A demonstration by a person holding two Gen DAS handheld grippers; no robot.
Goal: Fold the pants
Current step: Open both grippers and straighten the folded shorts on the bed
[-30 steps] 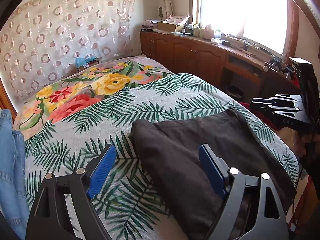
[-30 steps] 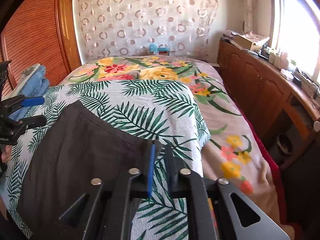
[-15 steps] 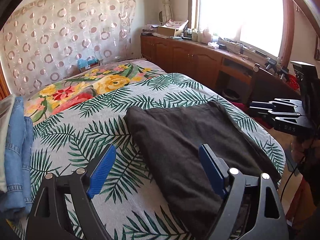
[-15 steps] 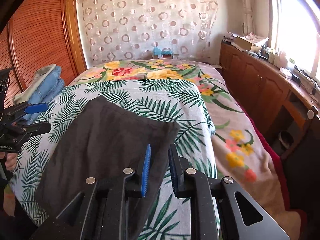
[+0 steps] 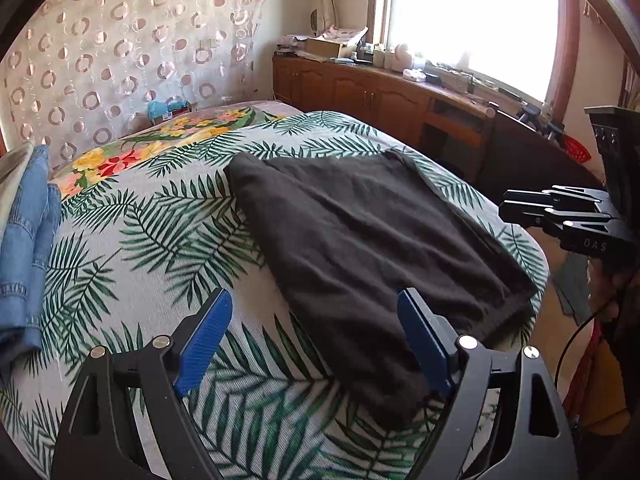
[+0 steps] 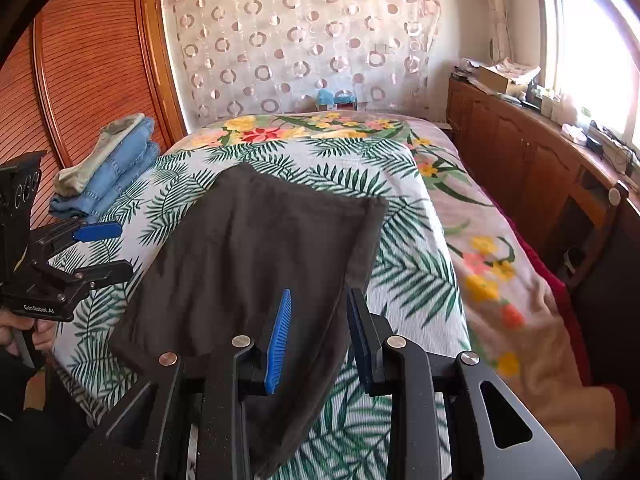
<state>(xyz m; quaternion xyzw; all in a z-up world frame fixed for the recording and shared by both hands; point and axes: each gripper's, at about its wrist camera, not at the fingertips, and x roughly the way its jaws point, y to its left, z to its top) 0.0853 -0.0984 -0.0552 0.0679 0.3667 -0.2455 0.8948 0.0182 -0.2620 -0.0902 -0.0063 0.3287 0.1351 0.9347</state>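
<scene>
Overhead, folded dark pants (image 5: 360, 240) cover a palm-print bedspread (image 5: 160, 240).

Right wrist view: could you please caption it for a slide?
Right gripper opening above folded dark pants on the bed; jeans stacked beyond.

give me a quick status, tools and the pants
Left tool open, empty. Right tool opening, nothing gripped. Dark pants folded flat on the bed. Nothing in the way; denim stack off to the side.
</scene>
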